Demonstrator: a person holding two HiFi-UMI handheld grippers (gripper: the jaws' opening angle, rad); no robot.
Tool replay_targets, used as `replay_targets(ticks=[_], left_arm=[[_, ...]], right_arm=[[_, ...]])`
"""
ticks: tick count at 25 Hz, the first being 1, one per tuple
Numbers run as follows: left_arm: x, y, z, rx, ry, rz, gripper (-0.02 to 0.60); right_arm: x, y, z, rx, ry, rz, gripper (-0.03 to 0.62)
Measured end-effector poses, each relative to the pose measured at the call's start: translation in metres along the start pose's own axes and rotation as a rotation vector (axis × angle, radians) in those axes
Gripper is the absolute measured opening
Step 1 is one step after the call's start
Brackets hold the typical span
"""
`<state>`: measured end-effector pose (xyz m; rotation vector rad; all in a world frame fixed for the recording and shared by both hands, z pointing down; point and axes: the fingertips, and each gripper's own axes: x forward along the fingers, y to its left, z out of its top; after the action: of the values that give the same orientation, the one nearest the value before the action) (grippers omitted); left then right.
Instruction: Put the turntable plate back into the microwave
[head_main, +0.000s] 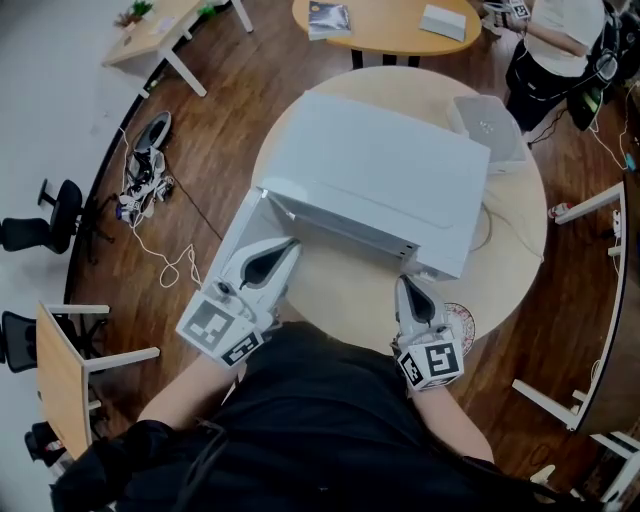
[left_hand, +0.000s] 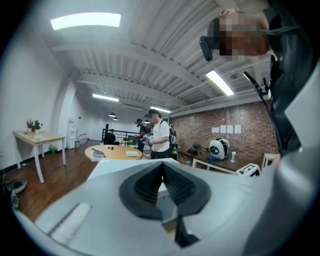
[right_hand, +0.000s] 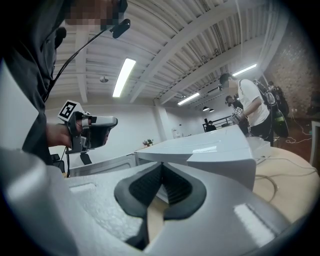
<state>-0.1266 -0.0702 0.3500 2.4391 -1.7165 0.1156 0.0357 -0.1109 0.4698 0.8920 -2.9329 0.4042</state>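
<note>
The white microwave (head_main: 380, 170) stands on a round wooden table (head_main: 340, 295), its door (head_main: 232, 240) swung open to the left. My left gripper (head_main: 290, 245) hovers over the open door by the cavity's front, jaws shut and empty; its pads meet in the left gripper view (left_hand: 161, 164). My right gripper (head_main: 408, 283) is at the microwave's front right corner, also shut and empty (right_hand: 161, 165). A round patterned disc (head_main: 466, 322) lies at the table edge beside the right gripper; I cannot tell whether it is the turntable plate. The cavity's inside is hidden.
A white laptop-like slab (head_main: 490, 125) lies behind the microwave, and a cable (head_main: 487, 232) loops on the table to its right. A second table (head_main: 390, 25) with books stands beyond. People stand at the far right (head_main: 560, 40). Desks and chairs line the left wall.
</note>
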Motion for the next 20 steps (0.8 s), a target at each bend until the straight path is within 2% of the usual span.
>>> replay_targets(ticks=[6,10,13,20], left_arm=[[0.011,-0.004,-0.003,0.009,0.0,-0.047,0.003],[0.017,-0.007,-0.004,0.015,-0.005,-0.106,0.003],[0.023,-0.011,-0.013,-0.006,0.01,-0.163,0.003],[0.036,-0.002,-0.013,-0.019,0.005,-0.296,0.003]], right_arm=[[-0.011,0.002,-0.007,-0.007,0.0,-0.034,0.002],[-0.017,0.004,-0.005,-0.039,-0.003,-0.074,0.002],[-0.021,0.003,0.001,-0.068,-0.018,-0.122,0.002],[-0.012,0.004,-0.005,-0.057,-0.032,-0.254,0.002]])
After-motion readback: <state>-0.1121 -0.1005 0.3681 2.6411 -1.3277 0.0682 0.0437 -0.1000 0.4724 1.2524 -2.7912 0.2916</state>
